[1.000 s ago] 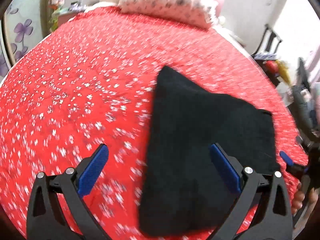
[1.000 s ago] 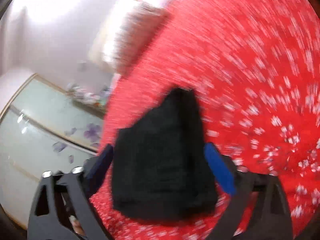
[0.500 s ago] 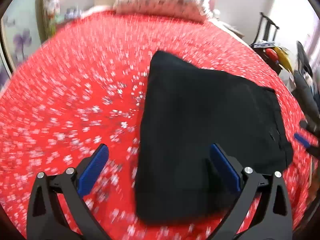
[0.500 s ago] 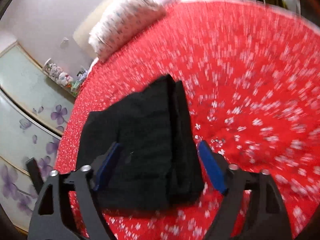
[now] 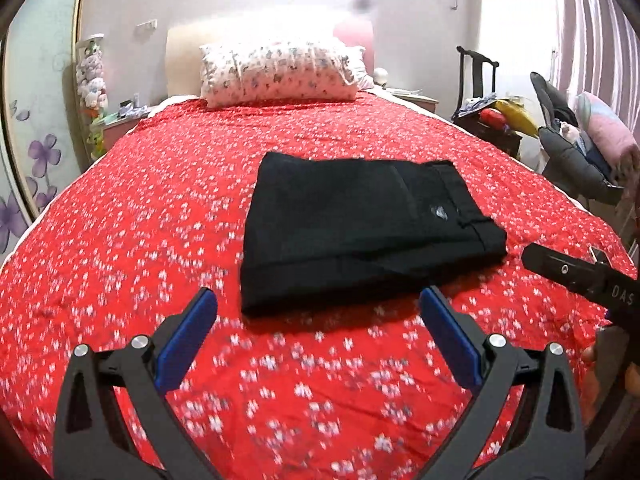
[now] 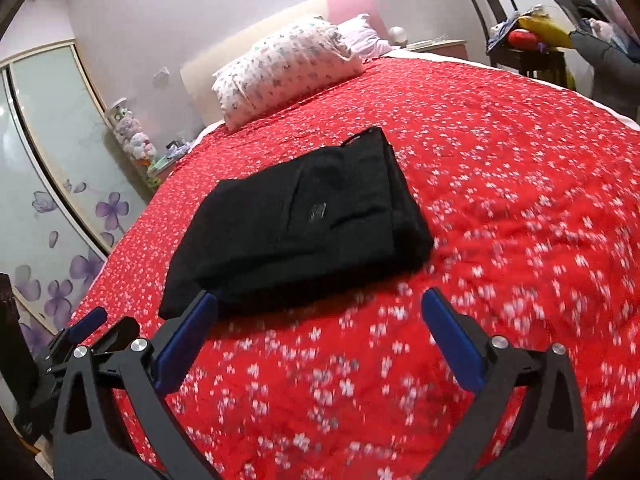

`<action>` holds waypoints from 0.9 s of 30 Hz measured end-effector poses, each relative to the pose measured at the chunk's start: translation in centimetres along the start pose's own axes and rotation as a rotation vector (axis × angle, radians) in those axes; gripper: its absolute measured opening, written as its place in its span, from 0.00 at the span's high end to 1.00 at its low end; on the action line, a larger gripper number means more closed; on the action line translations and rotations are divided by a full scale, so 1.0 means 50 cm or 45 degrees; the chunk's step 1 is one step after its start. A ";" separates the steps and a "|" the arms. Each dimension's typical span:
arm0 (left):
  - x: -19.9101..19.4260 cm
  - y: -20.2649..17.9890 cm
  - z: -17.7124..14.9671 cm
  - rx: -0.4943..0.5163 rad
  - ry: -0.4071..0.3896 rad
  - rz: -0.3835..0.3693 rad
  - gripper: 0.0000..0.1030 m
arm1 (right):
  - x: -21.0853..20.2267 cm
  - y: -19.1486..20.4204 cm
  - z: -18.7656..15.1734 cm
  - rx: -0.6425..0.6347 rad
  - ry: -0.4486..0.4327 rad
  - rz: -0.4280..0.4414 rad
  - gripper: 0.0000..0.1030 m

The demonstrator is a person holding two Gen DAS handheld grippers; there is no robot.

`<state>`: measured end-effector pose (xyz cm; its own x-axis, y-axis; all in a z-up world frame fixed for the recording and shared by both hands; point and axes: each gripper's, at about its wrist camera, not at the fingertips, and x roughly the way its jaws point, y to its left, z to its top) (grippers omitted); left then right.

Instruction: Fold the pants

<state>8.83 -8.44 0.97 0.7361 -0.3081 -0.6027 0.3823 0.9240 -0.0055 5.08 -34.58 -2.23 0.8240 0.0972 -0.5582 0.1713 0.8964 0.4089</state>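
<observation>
The black pants lie folded into a flat rectangle on the red flowered bedspread; they also show in the right wrist view. My left gripper is open and empty, held above the bedspread just short of the pants' near edge. My right gripper is open and empty, also short of the pants, with its left fingertip close to the near corner. The right gripper's body shows at the right edge of the left wrist view. The left gripper shows at the lower left of the right wrist view.
A flowered pillow lies at the head of the bed. A wardrobe with purple flowers stands on the left. A black chair with clutter and a grey stroller stand on the right of the bed.
Both grippers have pulled back and levelled out from over the pants. The pants now lie ahead of the fingertips instead of between them.
</observation>
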 end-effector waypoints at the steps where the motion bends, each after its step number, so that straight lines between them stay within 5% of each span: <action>1: -0.002 0.001 -0.007 -0.013 0.007 -0.002 0.02 | -0.002 0.003 -0.006 -0.005 -0.007 -0.009 0.01; 12: -0.033 0.000 -0.047 -0.005 -0.028 0.126 0.02 | -0.025 0.042 -0.046 -0.150 -0.112 -0.117 0.01; 27: -0.010 0.014 -0.058 -0.072 0.016 0.076 0.02 | 0.011 0.011 -0.043 -0.012 -0.008 0.117 0.01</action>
<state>7.10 -6.99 -1.04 0.7494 -0.2493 -0.6134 0.3053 0.9522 -0.0140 4.48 -33.12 -3.89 0.8395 0.1764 -0.5139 0.0895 0.8880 0.4511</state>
